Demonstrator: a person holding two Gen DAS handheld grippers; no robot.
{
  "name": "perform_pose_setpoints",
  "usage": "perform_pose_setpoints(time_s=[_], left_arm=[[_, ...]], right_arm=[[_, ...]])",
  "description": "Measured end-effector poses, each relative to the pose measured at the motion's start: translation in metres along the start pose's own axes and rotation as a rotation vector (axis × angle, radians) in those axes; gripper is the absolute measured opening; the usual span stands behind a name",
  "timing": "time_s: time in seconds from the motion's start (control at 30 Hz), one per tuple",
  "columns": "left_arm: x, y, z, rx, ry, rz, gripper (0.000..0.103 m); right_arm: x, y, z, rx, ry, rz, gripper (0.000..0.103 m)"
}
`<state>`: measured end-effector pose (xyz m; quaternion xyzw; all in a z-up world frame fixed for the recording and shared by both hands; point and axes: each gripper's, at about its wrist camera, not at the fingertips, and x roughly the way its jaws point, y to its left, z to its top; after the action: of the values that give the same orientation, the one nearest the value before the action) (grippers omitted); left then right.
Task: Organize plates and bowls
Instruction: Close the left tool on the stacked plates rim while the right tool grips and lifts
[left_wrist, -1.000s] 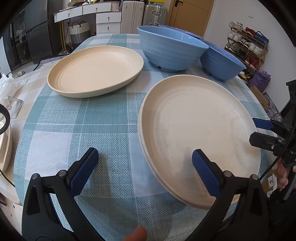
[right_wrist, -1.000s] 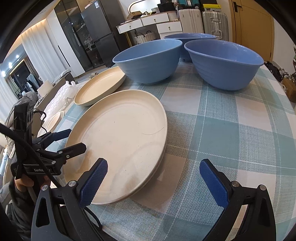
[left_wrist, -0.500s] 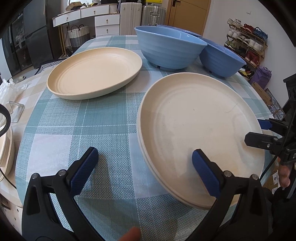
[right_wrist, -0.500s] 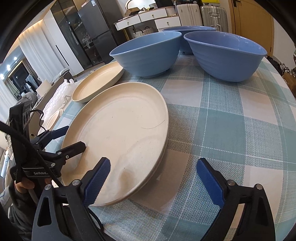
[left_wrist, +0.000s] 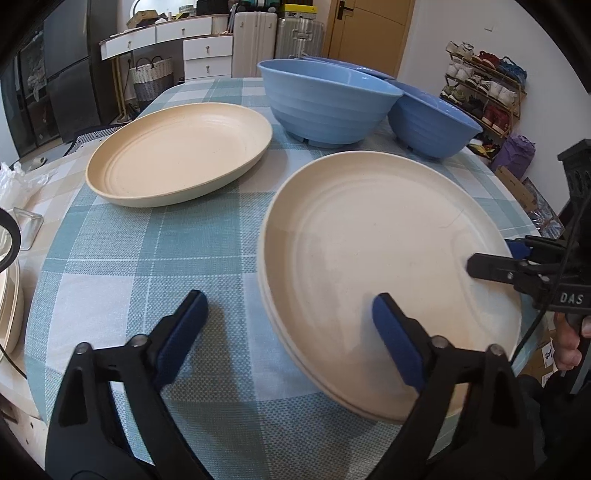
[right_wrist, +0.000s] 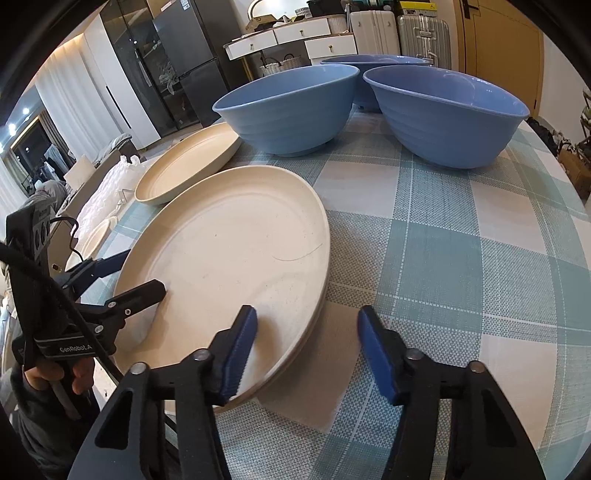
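Both grippers' jaws narrower than second ago, closing on opposite edges of cream plate stack (left_wrist: 384, 251), near table edge, front of blue bowls (left_wrist: 328, 99).

Risk: uneven closing tips stack, top plate slides off.

Left gripper (left_wrist: 291, 325), right gripper (right_wrist: 306, 343) both pitched steeply down; pads straddle rim, not yet pressing.
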<state>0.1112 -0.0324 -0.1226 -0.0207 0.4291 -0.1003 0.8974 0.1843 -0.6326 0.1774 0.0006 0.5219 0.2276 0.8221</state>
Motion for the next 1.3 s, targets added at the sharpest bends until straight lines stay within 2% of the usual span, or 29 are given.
perform_pose_setpoints(time_s=[0.07, 0.1, 0.13, 0.27, 0.33, 0.43, 0.93, 1.3], left_arm=[[0.000, -0.003, 0.002, -0.006, 0.001, -0.020, 0.072], [0.000, -0.004, 0.002, -0.005, 0.001, -0.031, 0.064], [0.000, -0.005, 0.003, -0.009, 0.002, -0.051, 0.055], [-0.001, -0.005, 0.005, -0.032, 0.009, -0.051, 0.050], [-0.001, -0.001, 0.006, -0.055, 0.004, -0.046, 0.040], [-0.002, 0.005, 0.006, -0.086, 0.002, -0.040, 0.030], [-0.008, 0.013, 0.002, -0.125, -0.014, -0.034, 0.025], [-0.021, 0.026, 0.001, -0.158, -0.060, -0.012, 0.024]], right_arm=[[0.001, 0.000, 0.001, 0.011, 0.005, 0.031, 0.043], [0.002, 0.003, 0.001, 0.004, 0.008, 0.045, 0.038], [0.003, 0.005, 0.002, 0.001, 0.008, 0.046, 0.038], [0.004, 0.004, 0.003, 0.018, 0.000, 0.044, 0.035], [0.004, 0.003, 0.004, 0.026, -0.004, 0.045, 0.032], [0.005, 0.004, 0.005, 0.018, -0.009, 0.028, 0.032], [0.000, 0.013, 0.017, -0.020, -0.033, -0.050, 0.026], [-0.006, 0.031, 0.029, -0.059, -0.066, -0.055, 0.022]])
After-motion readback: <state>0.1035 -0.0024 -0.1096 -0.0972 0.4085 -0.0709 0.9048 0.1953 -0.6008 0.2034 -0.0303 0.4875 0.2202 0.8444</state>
